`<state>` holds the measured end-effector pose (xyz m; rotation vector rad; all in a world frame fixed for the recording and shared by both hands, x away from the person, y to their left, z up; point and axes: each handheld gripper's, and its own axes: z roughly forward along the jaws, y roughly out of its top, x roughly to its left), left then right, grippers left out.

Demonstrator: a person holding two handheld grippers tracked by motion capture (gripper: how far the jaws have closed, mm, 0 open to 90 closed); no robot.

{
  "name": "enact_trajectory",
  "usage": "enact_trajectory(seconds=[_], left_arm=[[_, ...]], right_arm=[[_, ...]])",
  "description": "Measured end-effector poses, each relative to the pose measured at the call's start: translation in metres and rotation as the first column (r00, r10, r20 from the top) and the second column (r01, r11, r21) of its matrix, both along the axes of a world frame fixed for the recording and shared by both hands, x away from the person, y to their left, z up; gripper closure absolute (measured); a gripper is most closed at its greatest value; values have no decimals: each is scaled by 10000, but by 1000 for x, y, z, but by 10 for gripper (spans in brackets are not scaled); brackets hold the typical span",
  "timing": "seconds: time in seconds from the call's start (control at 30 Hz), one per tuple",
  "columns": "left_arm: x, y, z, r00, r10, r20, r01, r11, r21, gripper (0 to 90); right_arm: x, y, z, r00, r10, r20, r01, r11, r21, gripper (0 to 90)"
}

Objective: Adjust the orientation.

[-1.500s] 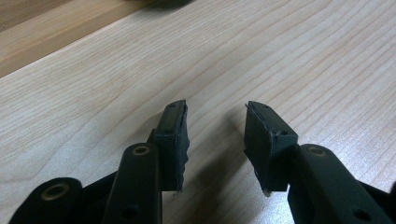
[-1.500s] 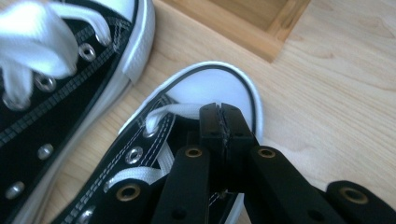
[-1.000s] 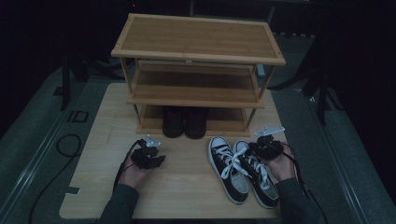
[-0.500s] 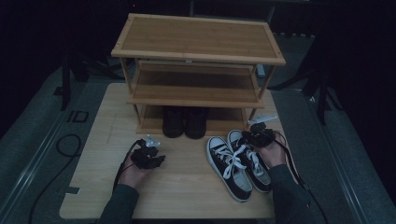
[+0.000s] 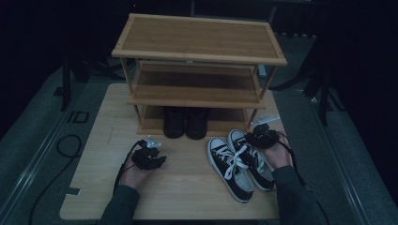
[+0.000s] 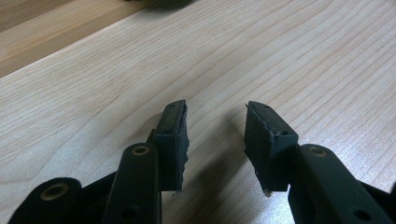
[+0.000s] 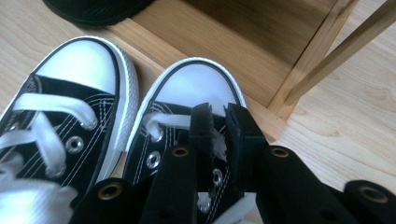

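Right gripper view: black canvas sneaker [image 7: 187, 112], white toe cap, white laces.

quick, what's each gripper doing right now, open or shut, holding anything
Left gripper: open, empty, over bare table.
Right gripper: shut on the right sneaker's white lace.

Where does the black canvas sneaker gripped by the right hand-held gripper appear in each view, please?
High view: black canvas sneaker lower right, rightmost of its pair.
Left gripper view: not in it.
Right gripper view: sneaker centre, white toe up.
Shared landmark: wooden shoe rack.
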<state>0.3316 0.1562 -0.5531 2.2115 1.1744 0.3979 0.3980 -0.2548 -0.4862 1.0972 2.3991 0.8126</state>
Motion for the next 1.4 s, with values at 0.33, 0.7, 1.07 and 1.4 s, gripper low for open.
enact_trajectory(seconds=[0.33, 0.7, 1.07, 1.4], left_arm=[[0, 1, 0, 10000, 2, 9, -2, 10000, -57, 588], [0, 1, 0, 10000, -19, 18, 20, 10000, -34, 586], [0, 1, 0, 10000, -26, 14, 26, 10000, -54, 585], [0, 0, 0, 10000, -22, 31, 22, 10000, -33, 582]], right_arm=[[-10, -2, 10, 9986, 477, -242, -476, 9989, 27, 692], [-28, -9, 22, 9974, 590, -409, -578, 9979, 296, 639], [-62, -15, 28, 9927, 1046, -607, -1034, 9944, 218, 566], [-86, -20, 31, 9917, 1092, -676, -1093, 9940, 25, 519]])
